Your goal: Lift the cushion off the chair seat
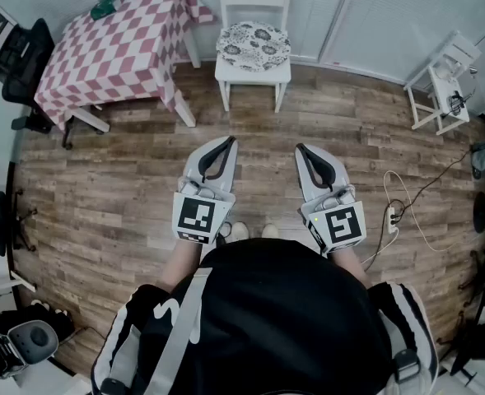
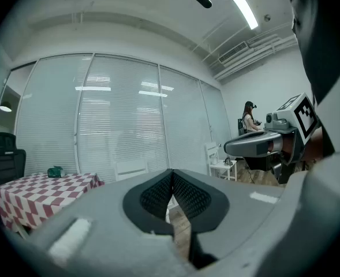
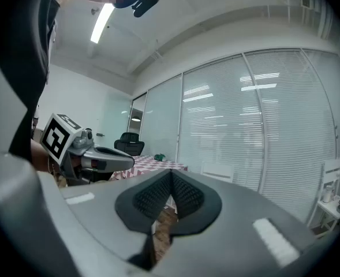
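Since the cushion [image 1: 254, 44] lies flat on the chair [image 1: 253, 74] seat, covering it edge to edge and untouched, step in first; left gripper [image 1: 218, 155] and right gripper [image 1: 311, 160] are closed, empty, well short. Open jaws, pinch the front edge, lift straight up.

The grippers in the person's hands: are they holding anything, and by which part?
Nothing is held. The left gripper and right gripper are both shut and empty; the cushion lies on the chair, apart from them.
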Action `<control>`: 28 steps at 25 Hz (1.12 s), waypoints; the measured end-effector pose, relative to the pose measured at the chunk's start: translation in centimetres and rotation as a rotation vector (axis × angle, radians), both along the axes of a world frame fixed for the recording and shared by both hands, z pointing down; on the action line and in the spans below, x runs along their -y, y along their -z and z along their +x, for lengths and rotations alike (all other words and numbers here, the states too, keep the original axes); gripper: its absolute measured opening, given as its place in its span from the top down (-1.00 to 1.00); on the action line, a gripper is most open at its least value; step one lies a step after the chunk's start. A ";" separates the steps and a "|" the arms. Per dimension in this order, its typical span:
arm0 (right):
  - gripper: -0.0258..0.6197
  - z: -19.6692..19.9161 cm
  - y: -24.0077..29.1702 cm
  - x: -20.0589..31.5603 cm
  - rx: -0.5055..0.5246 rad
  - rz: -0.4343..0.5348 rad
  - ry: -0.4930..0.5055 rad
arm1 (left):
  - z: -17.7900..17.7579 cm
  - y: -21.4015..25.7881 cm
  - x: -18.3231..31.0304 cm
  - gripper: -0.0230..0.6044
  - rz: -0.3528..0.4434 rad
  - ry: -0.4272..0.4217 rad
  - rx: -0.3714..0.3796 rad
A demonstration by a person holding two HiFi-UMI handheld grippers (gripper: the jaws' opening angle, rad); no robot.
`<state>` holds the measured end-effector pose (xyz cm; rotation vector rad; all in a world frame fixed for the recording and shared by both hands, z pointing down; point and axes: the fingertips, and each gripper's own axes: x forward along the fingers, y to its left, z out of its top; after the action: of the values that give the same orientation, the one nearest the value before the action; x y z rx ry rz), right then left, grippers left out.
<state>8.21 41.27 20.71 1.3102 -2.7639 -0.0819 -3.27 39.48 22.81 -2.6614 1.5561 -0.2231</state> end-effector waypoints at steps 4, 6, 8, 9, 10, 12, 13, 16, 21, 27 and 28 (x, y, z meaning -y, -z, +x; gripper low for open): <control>0.94 -0.5 -0.2 0.4 -0.005 -0.002 0.003 | -0.5 0.0 0.5 0.93 0.002 0.003 -0.008; 0.94 -0.7 -0.1 0.5 -0.007 -0.002 0.007 | -0.5 0.0 0.7 0.93 0.002 0.003 -0.012; 0.94 -0.8 0.0 0.4 -0.010 0.001 0.010 | -0.4 0.1 0.6 0.93 0.005 0.001 -0.013; 0.94 -0.8 0.0 0.3 -0.012 0.003 0.011 | -0.4 0.2 0.6 0.93 0.008 0.000 -0.014; 0.94 -0.9 0.0 0.3 -0.015 0.004 0.010 | -0.4 0.3 0.6 0.93 0.012 0.000 -0.016; 0.94 -1.1 -0.1 0.3 -0.020 0.002 0.008 | -0.6 0.4 0.5 0.93 0.016 -0.002 -0.020; 0.94 -1.3 -0.1 0.3 -0.020 0.002 0.009 | -0.7 0.4 0.5 0.93 0.016 -0.004 -0.021; 0.94 -2.2 0.0 0.1 -0.022 0.011 0.033 | -1.3 0.4 0.6 0.93 0.017 -0.009 -0.027; 0.94 -3.2 -1.0 -0.6 -0.039 0.003 0.034 | -2.4 0.2 0.4 0.93 0.018 -0.021 -0.040; 0.94 -3.9 -1.8 -1.4 -0.004 -0.005 -0.015 | -3.8 0.0 -0.7 0.92 0.037 -0.049 -0.052; 0.94 -4.2 -1.8 -1.6 -0.002 -0.001 -0.018 | -3.9 0.0 -1.0 0.92 0.040 -0.059 -0.052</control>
<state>4.05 42.90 22.48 1.3334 -2.7501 -0.0808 -7.13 40.49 22.83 -2.6983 1.4764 -0.1202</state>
